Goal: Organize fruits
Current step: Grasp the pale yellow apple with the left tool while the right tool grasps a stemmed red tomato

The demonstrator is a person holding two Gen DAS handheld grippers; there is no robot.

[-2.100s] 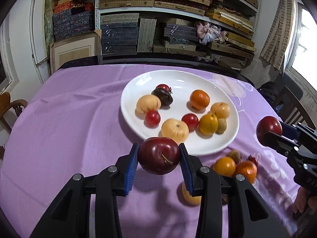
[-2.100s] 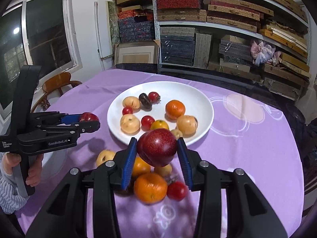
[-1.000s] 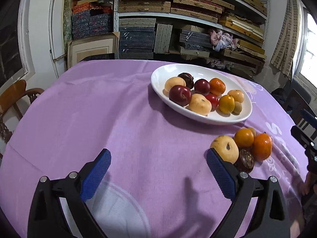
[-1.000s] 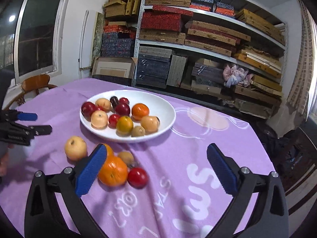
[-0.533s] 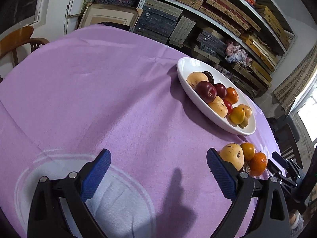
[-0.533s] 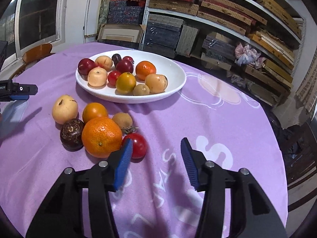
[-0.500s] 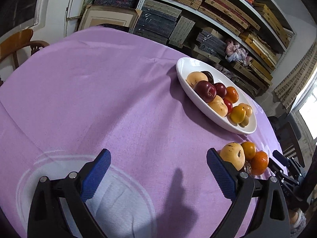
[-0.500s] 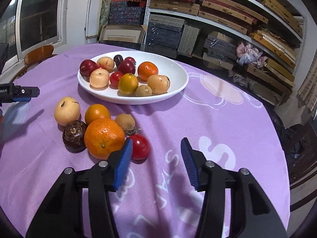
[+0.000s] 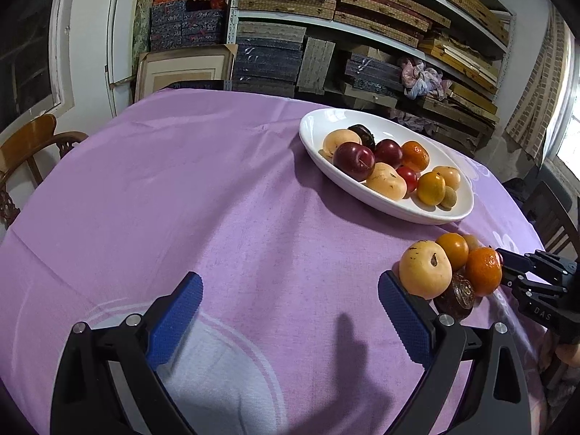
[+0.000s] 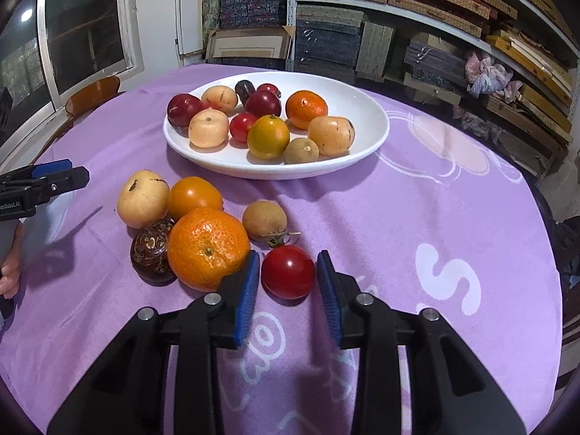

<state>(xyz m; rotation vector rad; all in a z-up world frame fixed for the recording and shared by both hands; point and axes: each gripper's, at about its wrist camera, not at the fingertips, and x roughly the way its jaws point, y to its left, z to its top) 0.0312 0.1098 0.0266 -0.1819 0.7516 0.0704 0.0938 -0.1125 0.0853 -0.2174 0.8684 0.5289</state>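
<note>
On the purple cloth (image 10: 417, 217), the right gripper (image 10: 288, 284) has come closer since half a second ago: its parted fingers now flank the red tomato (image 10: 287, 271) without gripping. The tomato is round, glossy, no clear long axis. The left gripper (image 9: 290, 311) stays wide apart, empty.

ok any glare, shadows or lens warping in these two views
Left wrist view: window blown out white, shelves bowed by fisheye, gripper shadow on the cloth. Right wrist view: sharp, glare spot on the red tomato, soft shadow under the plate.
</note>
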